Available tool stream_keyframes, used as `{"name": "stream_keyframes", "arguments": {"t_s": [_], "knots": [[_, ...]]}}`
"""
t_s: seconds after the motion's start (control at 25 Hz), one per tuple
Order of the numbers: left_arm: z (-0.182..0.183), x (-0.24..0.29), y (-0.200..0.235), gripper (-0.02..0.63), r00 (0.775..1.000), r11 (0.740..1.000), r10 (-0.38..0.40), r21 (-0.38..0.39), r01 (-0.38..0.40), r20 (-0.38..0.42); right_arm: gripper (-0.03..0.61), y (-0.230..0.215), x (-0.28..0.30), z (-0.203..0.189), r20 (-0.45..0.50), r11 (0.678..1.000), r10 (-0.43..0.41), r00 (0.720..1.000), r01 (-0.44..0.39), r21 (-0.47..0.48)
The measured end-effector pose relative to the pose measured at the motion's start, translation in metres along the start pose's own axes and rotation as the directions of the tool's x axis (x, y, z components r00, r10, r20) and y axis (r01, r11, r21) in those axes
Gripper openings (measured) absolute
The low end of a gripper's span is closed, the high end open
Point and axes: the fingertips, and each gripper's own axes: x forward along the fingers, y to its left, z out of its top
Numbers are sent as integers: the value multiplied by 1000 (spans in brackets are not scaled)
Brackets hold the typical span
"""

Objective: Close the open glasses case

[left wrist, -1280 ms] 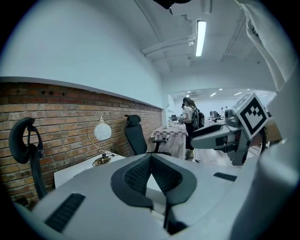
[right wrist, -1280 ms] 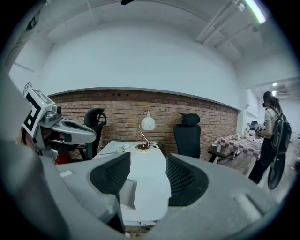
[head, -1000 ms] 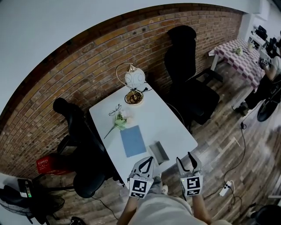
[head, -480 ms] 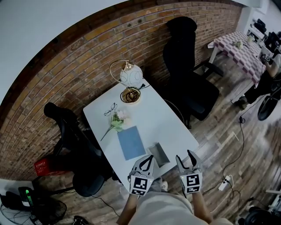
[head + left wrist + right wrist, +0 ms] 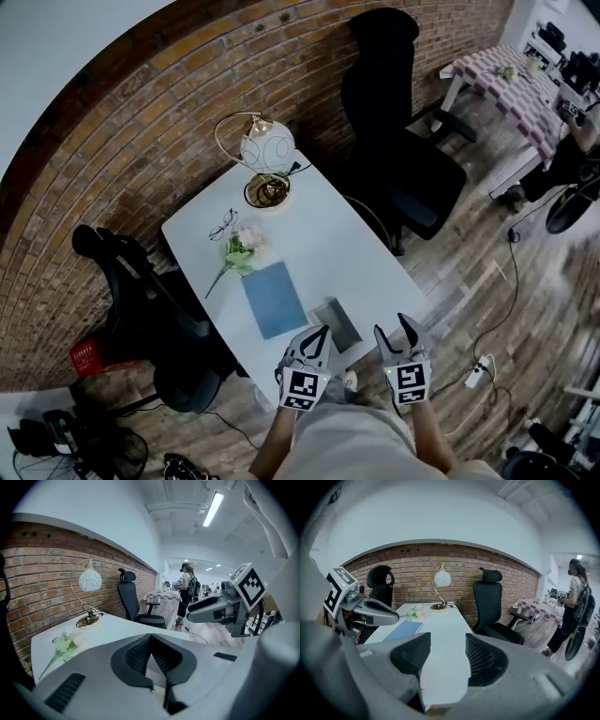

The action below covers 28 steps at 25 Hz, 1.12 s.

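The open grey glasses case lies near the front edge of the white table, just right of a blue notebook. My left gripper hovers at that front edge, right by the case's near end, with its fingertips meeting; in the left gripper view its pads touch at the tips with nothing held. My right gripper hangs off the table's front right corner, its fingers apart and empty. In the right gripper view the table top shows through the gap of the right gripper.
A globe lamp stands at the table's far end, with eyeglasses and a flower nearer. Black office chairs stand on the left and right. A person stands off to the right, and a power strip lies on the floor.
The head view has shifted, so the table sits further left and lower in the picture. Both grippers hold about the same place at the table's front edge, with their jaws unchanged.
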Motion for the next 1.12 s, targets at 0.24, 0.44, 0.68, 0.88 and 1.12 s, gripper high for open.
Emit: {"name": "stream_keyframes", "arguments": {"t_s": [0.24,0.44,0.68,0.88,1.12], "knots": [[-18,21,2,3,999,1000,-28,-16,27,-44,235,-1,17,-17,-48,1000,0,999,0,7],[-29,36,0,3,995,997,-66,-34,63,-73,235,-3,29,-29,-80,1000,-9,997,10,19],[-45,51,-1,3,988,994,-101,-59,95,-118,235,-5,44,-41,-122,1000,-16,992,18,10],[-59,64,-4,3,979,991,-126,-75,115,-162,235,-5,57,-55,-152,1000,-13,988,16,17],[-70,76,-6,2,970,987,-139,-105,120,-198,235,-3,68,-70,-190,1000,-2,982,7,23]]}}
